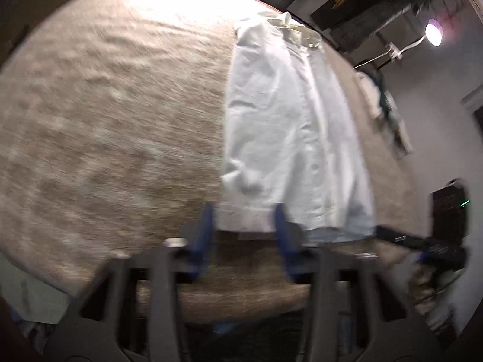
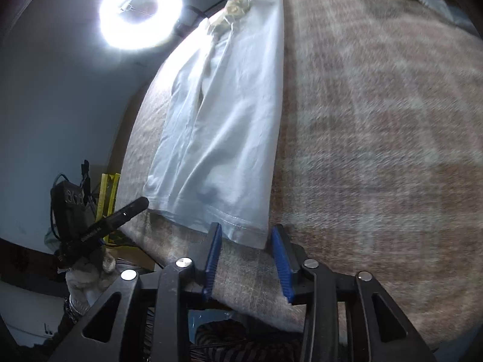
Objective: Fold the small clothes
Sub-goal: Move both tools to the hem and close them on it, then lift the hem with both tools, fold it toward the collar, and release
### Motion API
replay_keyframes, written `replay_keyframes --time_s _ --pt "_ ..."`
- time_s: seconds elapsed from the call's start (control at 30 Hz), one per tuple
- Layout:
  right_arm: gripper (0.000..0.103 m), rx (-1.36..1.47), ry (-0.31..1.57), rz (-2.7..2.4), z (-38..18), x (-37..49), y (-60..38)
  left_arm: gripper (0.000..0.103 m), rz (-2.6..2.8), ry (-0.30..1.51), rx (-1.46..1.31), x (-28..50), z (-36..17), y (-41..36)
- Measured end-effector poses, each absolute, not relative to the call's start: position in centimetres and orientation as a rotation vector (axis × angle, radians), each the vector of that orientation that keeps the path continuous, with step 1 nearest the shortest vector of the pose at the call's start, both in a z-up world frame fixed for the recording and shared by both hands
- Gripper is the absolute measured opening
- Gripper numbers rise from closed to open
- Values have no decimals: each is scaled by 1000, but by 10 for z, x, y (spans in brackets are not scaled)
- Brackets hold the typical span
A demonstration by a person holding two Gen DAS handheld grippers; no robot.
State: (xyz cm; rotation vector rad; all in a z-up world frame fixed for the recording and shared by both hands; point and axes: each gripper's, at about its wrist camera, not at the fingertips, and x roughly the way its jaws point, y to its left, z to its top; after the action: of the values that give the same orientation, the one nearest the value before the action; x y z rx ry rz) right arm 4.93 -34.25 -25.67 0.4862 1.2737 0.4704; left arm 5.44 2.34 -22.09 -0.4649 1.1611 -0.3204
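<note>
We see the white garment (image 1: 289,126) folded lengthwise into a strip on the blanket (image 1: 105,120); crosswise folds remain; left gripper (image 1: 244,235) and right gripper (image 2: 247,256) gape empty at its hem.

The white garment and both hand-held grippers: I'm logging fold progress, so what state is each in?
White garment: folded lengthwise into a long strip, flat on the blanket.
Left hand-held gripper: open, hem edge between its fingers.
Right hand-held gripper: open, hem corner between its fingers.
Ring lamp: on.
</note>
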Motion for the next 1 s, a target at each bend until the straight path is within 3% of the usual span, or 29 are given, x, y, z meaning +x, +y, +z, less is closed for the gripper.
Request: replay_keyframes --time_s 0.03,0.13,0.17,0.33,0.63,1.0 --pt "24 490 1279 477 -262 51 -341 2 -332 1168 -491 57 -224 23" --pt "2 504 1287 498 -268 57 -335 2 -324 1155 -511 57 -219 20" --pt "1 518 1282 500 -265 57 -336 2 -336 1134 -533 52 -211 23" --pt "0 541 1208 536 -245 47 -347 2 -323 1111 -486 44 -199 29" --pt "0 512 1281 500 -269 53 -331 2 -310 1157 -417 55 -208 16" --pt "0 589 1185 540 -233 93 -352 2 -359 1116 -428 102 -179 9"
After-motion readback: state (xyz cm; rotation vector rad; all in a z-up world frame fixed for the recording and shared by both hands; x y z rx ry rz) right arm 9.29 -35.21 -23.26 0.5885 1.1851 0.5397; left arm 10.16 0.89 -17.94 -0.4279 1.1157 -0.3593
